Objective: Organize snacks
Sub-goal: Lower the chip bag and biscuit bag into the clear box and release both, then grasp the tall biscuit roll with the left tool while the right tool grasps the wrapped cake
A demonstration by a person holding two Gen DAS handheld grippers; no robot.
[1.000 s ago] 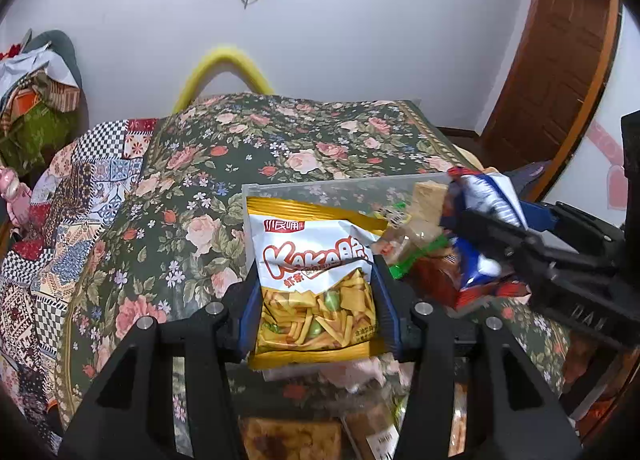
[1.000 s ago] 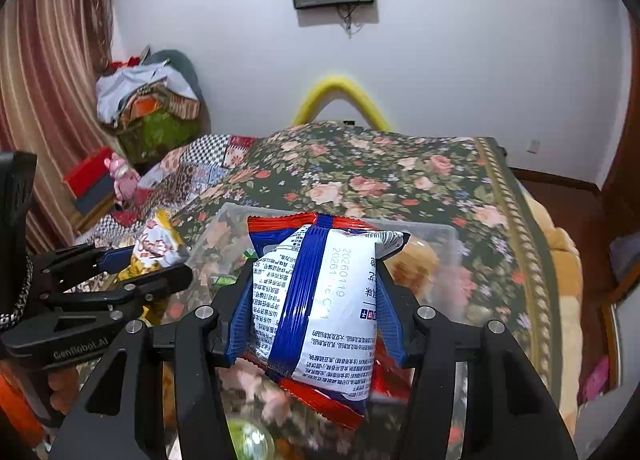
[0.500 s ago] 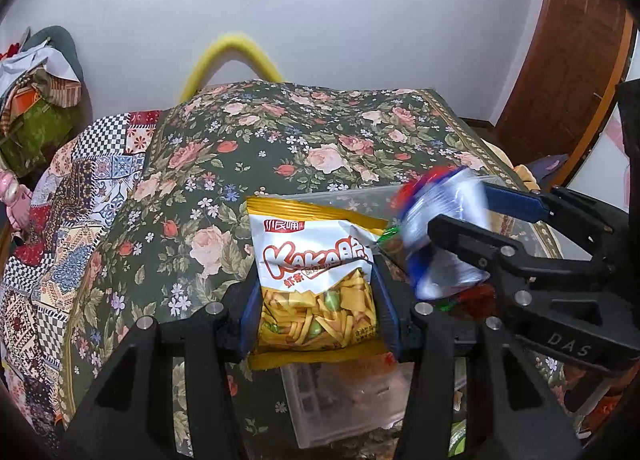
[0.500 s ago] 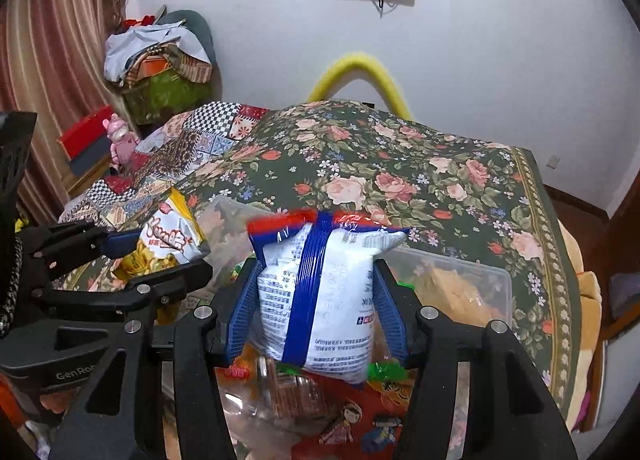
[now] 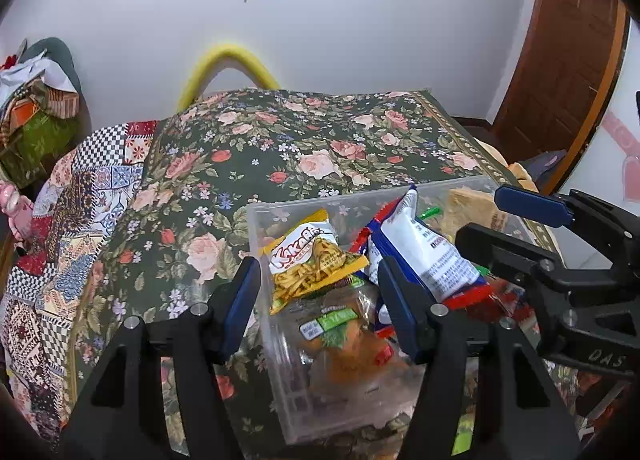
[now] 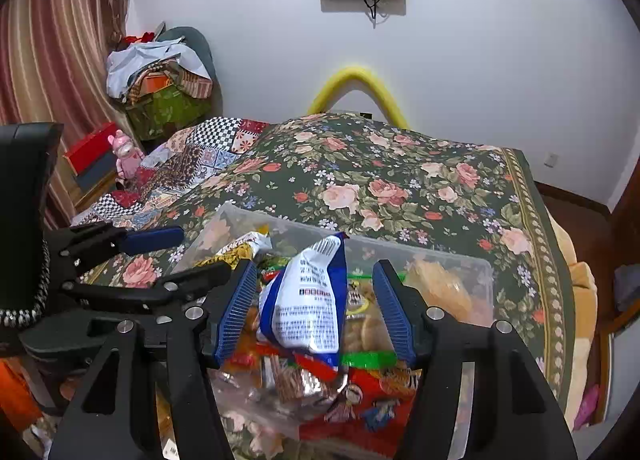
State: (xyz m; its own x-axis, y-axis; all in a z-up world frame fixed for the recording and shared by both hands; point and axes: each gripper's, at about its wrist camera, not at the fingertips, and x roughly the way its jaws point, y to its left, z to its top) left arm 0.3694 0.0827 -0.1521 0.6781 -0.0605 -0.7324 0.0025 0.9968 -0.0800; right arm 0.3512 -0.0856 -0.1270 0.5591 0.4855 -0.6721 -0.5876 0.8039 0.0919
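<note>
A clear plastic bin (image 5: pixel 256 228) full of snack packs sits on the floral bedspread; it also shows in the right wrist view (image 6: pixel 486 272). My left gripper (image 5: pixel 318 306) is open over the bin's near left corner. The yellow-and-white Kaka chip bag (image 5: pixel 316 260) lies loose in the bin between the fingers. My right gripper (image 6: pixel 314 310) is open above the bin. The white-and-blue snack bag (image 6: pixel 310 296) lies free on the pile between its fingers, and it also shows in the left wrist view (image 5: pixel 424 248). The right gripper (image 5: pixel 516 220) shows in the left wrist view at right.
The floral bedspread (image 5: pixel 304 148) stretches beyond the bin, with a patchwork quilt (image 5: pixel 80 196) to the left. A yellow padded arch (image 6: pixel 356 92) stands at the far wall. Piled clothes (image 6: pixel 160 72) sit far left, a wooden door (image 5: pixel 560 60) at right.
Both grippers have opened and let go of their bags. The Kaka bag and the white-and-blue bag have dropped into the bin.
</note>
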